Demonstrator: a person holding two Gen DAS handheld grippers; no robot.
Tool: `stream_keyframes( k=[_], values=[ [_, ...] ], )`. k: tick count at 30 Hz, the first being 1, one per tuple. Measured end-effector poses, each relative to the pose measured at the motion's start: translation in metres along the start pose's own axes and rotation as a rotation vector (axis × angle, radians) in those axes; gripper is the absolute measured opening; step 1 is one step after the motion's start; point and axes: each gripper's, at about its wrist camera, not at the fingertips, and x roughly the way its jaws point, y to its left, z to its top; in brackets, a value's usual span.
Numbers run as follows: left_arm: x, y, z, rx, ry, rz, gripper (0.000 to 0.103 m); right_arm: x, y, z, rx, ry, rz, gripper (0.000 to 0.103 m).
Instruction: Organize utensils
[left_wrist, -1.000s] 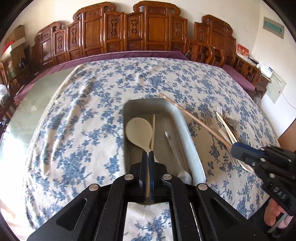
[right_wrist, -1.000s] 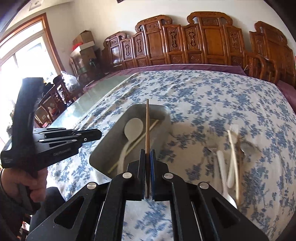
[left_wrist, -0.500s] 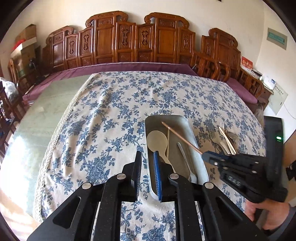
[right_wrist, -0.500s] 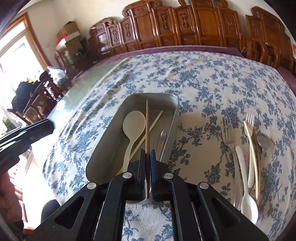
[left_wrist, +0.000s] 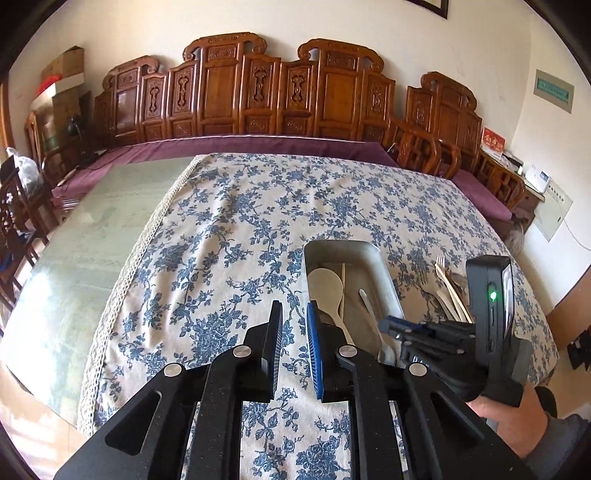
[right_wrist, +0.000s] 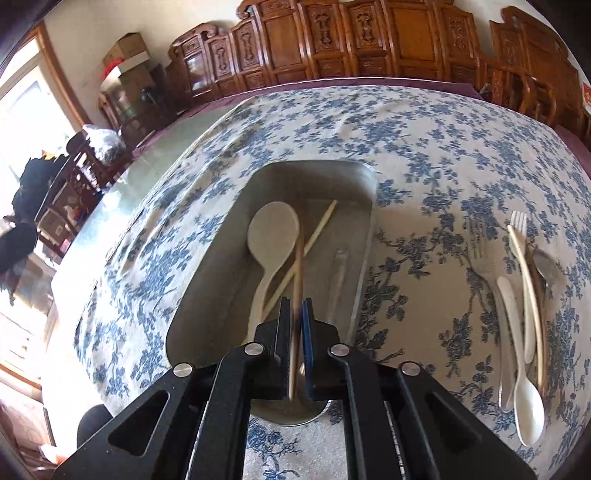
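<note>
One brown chopstick (right_wrist: 297, 284) is seen between the jaws of the right gripper (right_wrist: 296, 314), which is aimed steeply down over the near end of the metal tray (right_wrist: 364, 184). The jaws are just beginning to part, so the stick appears to be on the point of release; it is probably held lengthwise over the tray so that it will drop in line with what already lies there. Its far end is blurred, and whether it touches the contents cannot be told.

Inside the tray, a pale wooden spoon (right_wrist: 273, 230) is laid along the left side, a light chopstick (right_wrist: 317, 230) is crossed diagonally under the held stick, and a clear plastic utensil (right_wrist: 338, 273) is set near the right wall.

The left gripper (left_wrist: 294, 332) is held with a narrow gap between its pads and nothing in it, above the flowered tablecloth (left_wrist: 229, 229) just left of the tray.

To the right of the tray, several utensils remain on the cloth: a metal fork (right_wrist: 484, 266), a white plastic spoon (right_wrist: 521, 373), a cream fork (right_wrist: 521, 258) and a metal spoon (right_wrist: 546, 264). These are judged to be left for sorting.
</note>
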Motion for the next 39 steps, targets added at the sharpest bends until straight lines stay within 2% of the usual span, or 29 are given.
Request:
stream_keyframes(
  k=[1,3,4,12,18,20,22,24,25,26,29,32,35,39],
  values=[
    [0.0,0.0,0.0,0.001,0.0,0.0,0.012,-0.001,0.001,-0.001,-0.003,-0.002,0.007,0.009],
    [0.001,-0.001,-0.001,0.0,0.003,-0.002,0.012,-0.005,0.001,-0.001,-0.01,-0.013,0.031,0.021],
    [0.001,-0.001,-0.002,-0.001,0.005,-0.003,0.013,-0.008,0.001,-0.002,-0.012,-0.023,0.035,0.023],
    [0.002,-0.016,-0.009,0.012,0.007,-0.021,0.017,-0.049,-0.019,0.0,-0.043,-0.1,0.066,0.023],
    [0.002,-0.034,-0.01,0.03,-0.003,-0.04,0.024,-0.091,-0.044,-0.011,-0.097,-0.139,0.048,0.023],
    [0.003,-0.041,-0.009,0.039,-0.003,-0.04,0.031,-0.102,-0.053,-0.017,-0.111,-0.143,0.04,0.023],
    [0.003,-0.046,-0.009,0.043,-0.002,-0.04,0.033,-0.112,-0.066,-0.022,-0.12,-0.14,0.022,0.023],
    [0.004,-0.051,-0.009,0.043,-0.003,-0.045,0.045,-0.121,-0.08,-0.027,-0.114,-0.143,0.008,0.023],
    [0.003,-0.054,-0.009,0.044,-0.009,-0.044,0.056,-0.125,-0.088,-0.029,-0.112,-0.147,-0.002,0.023],
    [0.003,-0.057,-0.009,0.046,-0.016,-0.044,0.063,-0.128,-0.094,-0.031,-0.11,-0.15,-0.01,0.023],
    [0.007,-0.065,-0.009,0.047,-0.014,-0.044,0.077,-0.141,-0.118,-0.036,-0.1,-0.168,-0.055,0.023],
    [0.013,-0.074,-0.011,0.048,-0.009,-0.052,0.084,-0.15,-0.144,-0.038,-0.078,-0.176,-0.096,0.023],
    [0.019,-0.086,-0.012,0.061,-0.001,-0.055,0.084,-0.15,-0.168,-0.041,-0.058,-0.166,-0.126,0.023],
    [0.024,-0.098,-0.013,0.077,0.008,-0.062,0.084,-0.135,-0.188,-0.046,-0.03,-0.133,-0.121,0.023]
  ],
)
